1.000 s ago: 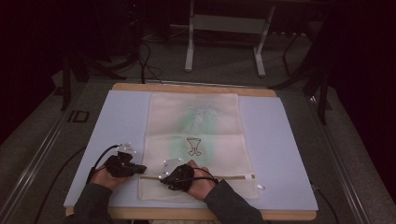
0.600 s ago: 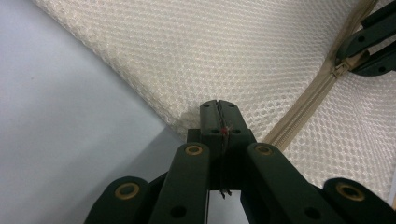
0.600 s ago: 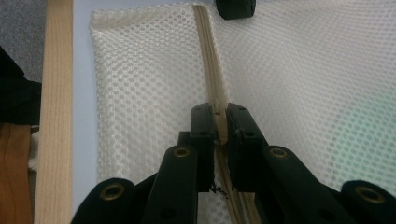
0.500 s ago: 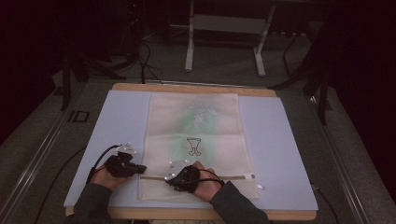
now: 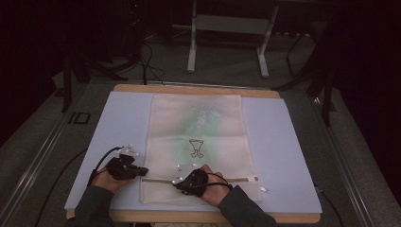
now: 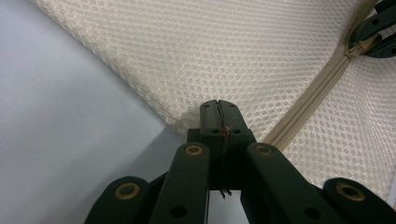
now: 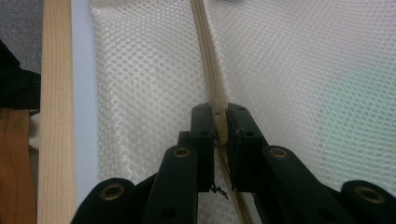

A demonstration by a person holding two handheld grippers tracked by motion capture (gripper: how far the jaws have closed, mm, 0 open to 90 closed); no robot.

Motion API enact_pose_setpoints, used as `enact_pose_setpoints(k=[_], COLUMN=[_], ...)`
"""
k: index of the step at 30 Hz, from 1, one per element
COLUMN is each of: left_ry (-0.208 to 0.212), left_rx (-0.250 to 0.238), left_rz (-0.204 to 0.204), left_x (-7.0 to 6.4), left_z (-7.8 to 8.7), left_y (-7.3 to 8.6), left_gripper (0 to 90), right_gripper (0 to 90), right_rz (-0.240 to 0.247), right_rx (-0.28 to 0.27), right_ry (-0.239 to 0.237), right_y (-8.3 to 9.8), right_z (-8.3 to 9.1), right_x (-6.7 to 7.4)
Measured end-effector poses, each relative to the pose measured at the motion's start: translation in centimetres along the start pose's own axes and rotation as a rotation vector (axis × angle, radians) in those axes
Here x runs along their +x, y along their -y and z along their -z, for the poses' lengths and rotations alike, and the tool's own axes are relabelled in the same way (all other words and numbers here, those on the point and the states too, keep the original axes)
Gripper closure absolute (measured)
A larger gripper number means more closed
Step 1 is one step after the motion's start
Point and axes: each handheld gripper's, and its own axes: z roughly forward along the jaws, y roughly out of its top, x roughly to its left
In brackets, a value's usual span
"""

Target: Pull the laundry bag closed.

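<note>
A cream mesh bag with a green print lies flat on the pale mat. Its zipper runs across the near end. My left gripper sits at the bag's left edge, jaws shut on the mesh beside the zipper's end. Further along the zipper, my right gripper is shut on the beige zipper pull. The zipper tape runs straight away from its jaws. In the left gripper view the right gripper shows at the top right, on the zipper.
A wooden table edge borders the mat on the near side. A metal stand and cables sit on the dark floor beyond the table. Bare mat lies to the left and right of the bag.
The right hand has shifted only slightly at the zipper. The left hand has kept still, and both grippers stay shut.
</note>
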Motion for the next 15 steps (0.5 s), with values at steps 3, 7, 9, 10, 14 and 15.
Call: enact_pose_setpoints(k=[3, 7, 9, 10, 14, 15], left_ry=[0.0, 0.0, 0.0, 0.0, 0.0, 0.0], left_rx=[0.0, 0.0, 0.0, 0.0, 0.001, 0.001], left_rz=[0.0, 0.001, 0.0, 0.001, -0.002, -0.003], left_x=[0.0, 0.0, 0.0, 0.0, -0.01, -0.01], left_z=[0.0, 0.0, 0.0, 0.0, 0.01, 0.0], left_y=[0.0, 0.01, 0.0, 0.01, 0.0, 0.0], left_gripper=[90.0, 90.0, 90.0, 90.0, 90.0, 90.0], right_gripper=[82.2, 82.2, 82.2, 82.2, 82.2, 82.2], right_rz=[-0.004, -0.01, -0.007, -0.009, -0.009, -0.01], right_rx=[0.004, 0.005, 0.007, 0.004, 0.004, 0.003], right_ry=[0.003, 0.007, 0.006, 0.008, 0.015, 0.017], right_y=[0.34, 0.55, 0.64, 0.69, 0.93, 0.97], right_z=[0.26, 0.52, 0.62, 0.66, 0.87, 0.95], right_x=[-0.07, -0.08, -0.09, -0.07, -0.09, -0.09])
